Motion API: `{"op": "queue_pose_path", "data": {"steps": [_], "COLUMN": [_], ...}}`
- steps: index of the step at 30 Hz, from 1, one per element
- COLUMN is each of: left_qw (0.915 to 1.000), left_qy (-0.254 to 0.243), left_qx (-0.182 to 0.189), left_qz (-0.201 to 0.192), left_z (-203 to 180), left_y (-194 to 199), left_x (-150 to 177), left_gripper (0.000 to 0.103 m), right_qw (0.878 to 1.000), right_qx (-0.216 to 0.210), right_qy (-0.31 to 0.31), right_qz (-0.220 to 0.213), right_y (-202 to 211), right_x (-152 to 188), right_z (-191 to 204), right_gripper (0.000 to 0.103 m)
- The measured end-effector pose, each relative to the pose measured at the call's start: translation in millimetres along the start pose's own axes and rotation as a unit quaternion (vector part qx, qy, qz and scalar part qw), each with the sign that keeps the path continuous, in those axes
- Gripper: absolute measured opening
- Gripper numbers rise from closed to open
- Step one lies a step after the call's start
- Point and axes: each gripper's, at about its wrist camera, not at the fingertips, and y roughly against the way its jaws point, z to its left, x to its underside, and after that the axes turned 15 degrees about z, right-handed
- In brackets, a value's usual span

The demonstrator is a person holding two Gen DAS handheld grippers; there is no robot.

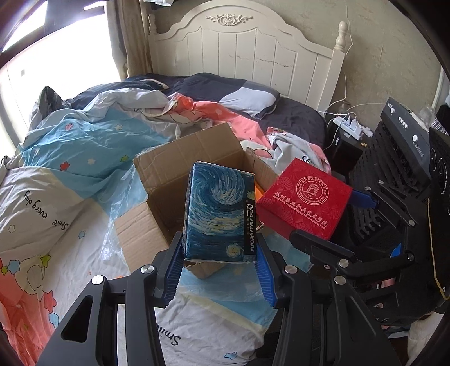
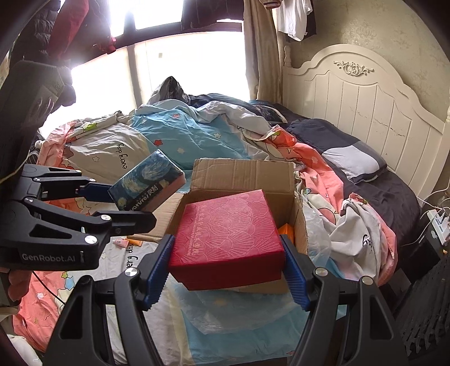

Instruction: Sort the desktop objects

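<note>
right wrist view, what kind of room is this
Most likely a bedroom: a white headboard, a rumpled star-print duvet and a dark pillow on the bed, with clothes hanging by the window.

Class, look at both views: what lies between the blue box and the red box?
Nothing solid: the blue box and red box are held apart over the open carton, clearest in the right wrist view.

Unmade bed [image 1: 70, 157], white headboard [image 1: 242, 50], bright window [image 2: 174, 56], beige wall [image 1: 379, 42].
</note>
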Motion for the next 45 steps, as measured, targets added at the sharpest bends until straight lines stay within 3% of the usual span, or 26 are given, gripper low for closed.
{"op": "queue_pose_path", "data": {"steps": [14,28,45], "left_qw": [0.9997,0.9996,0.9984], "left_qy": [-0.019,0.001,0.004], "left_qx": [0.002,-0.010,-0.004], "left_qz": [0.015,0.025,0.056], "left_z": [-16.8,3.0,19.2], "left_y": [-41.9,-68.8,-118.2], "left_x": [-35.7,-59.8,-54.7], "left_gripper": [0.048,0.048,0.048], "right_qw": [1.000,0.999,0.999], "right_qx": [0.008,0.003,-0.003], "right_qy": [-0.016,-0.025,-0.015], "right_qz": [0.017,0.025,0.045], "right_y": [-28.6,-58.3,-96.0], "right_x": [-7.2,-16.7,-25.2], "right_z": [-38.4,-60.8,-72.5], "right_gripper": [0.069,0.069,0.069]}}
